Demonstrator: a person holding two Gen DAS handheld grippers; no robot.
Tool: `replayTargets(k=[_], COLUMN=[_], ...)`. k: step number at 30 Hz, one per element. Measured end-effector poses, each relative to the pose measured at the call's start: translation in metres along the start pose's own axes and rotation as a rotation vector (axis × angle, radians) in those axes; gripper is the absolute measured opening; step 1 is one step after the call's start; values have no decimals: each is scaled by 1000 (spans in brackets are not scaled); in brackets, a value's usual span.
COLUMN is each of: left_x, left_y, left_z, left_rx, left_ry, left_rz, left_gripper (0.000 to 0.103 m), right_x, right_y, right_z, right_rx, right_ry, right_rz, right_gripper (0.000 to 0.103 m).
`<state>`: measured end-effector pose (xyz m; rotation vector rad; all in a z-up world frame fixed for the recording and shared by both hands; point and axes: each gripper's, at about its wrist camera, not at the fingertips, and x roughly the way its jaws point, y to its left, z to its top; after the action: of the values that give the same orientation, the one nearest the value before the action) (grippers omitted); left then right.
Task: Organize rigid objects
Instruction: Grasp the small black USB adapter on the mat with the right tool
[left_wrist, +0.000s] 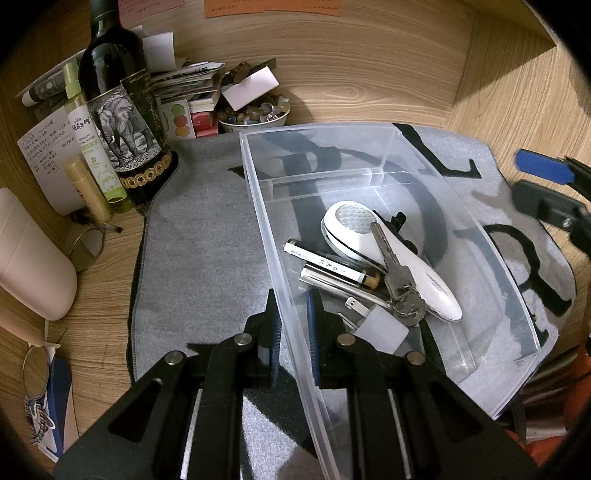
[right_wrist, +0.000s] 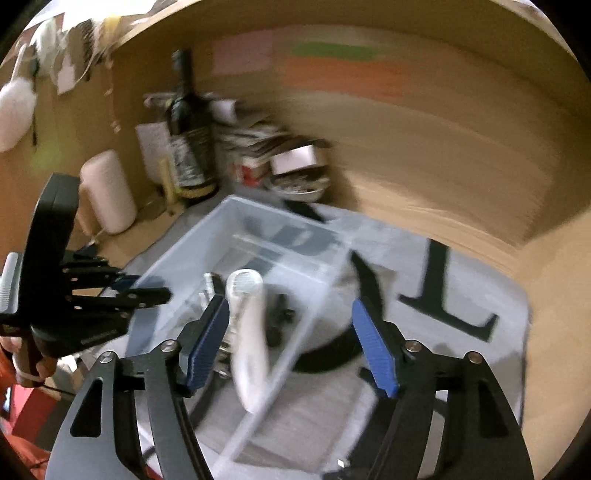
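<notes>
A clear plastic bin (left_wrist: 513, 291) sits on a grey mat (left_wrist: 207, 236). Inside lie a white handheld device (left_wrist: 391, 254), a bunch of keys (left_wrist: 400, 284), two pens (left_wrist: 328, 266) and a white plug adapter (left_wrist: 376, 326). My left gripper (left_wrist: 293, 332) is shut on the bin's left wall near its front corner. My right gripper (right_wrist: 291, 339) is open and empty above the bin's near right side; it also shows at the right edge of the left wrist view (left_wrist: 546, 184). The right wrist view is motion-blurred; the bin (right_wrist: 258, 229) and the white device (right_wrist: 247, 332) show there.
A wine bottle (left_wrist: 118, 99), a spray bottle (left_wrist: 92, 144), a lip-balm tube (left_wrist: 88, 188), papers and a bowl of stones (left_wrist: 255, 114) crowd the back left. A pink case (left_wrist: 33, 258) and glasses (left_wrist: 86, 247) lie at left. Wooden walls enclose the desk.
</notes>
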<state>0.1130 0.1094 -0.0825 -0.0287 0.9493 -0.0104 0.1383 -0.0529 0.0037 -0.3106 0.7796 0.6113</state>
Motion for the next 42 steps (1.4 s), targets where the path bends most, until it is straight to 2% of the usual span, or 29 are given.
replayTargets(k=[4,9,17,26,29,31,32,42], left_x=[0,0,0,0,0,0,0,0], left_y=[0,0,0,1,0,0,0,0], left_z=[0,0,0,0,0,0,0,0], left_rx=[2,0,1,0,3,2,2,1], left_ry=[0,0,0,0,1,0,0,0], left_rz=[1,1,0,0,1,1,0,0], left_gripper=[13,13,13,13,13,13,13,13], right_x=[-14,-21,-17,12,12,10,9,10], right_y=[-23,-44,-51,-52,-50,-52,-54,-63], right_z=[-15,-47,-99,-127,-131,-131,-130,-113], right_rx=[64,138,212,211,176,176,182,220], right_ry=[-15,30,120,252,247,244,242,179], right_rz=[-69,-122,-111,-53,-78,-74,-73,-84], right_gripper=[76,76,76,75,62,47,43,42])
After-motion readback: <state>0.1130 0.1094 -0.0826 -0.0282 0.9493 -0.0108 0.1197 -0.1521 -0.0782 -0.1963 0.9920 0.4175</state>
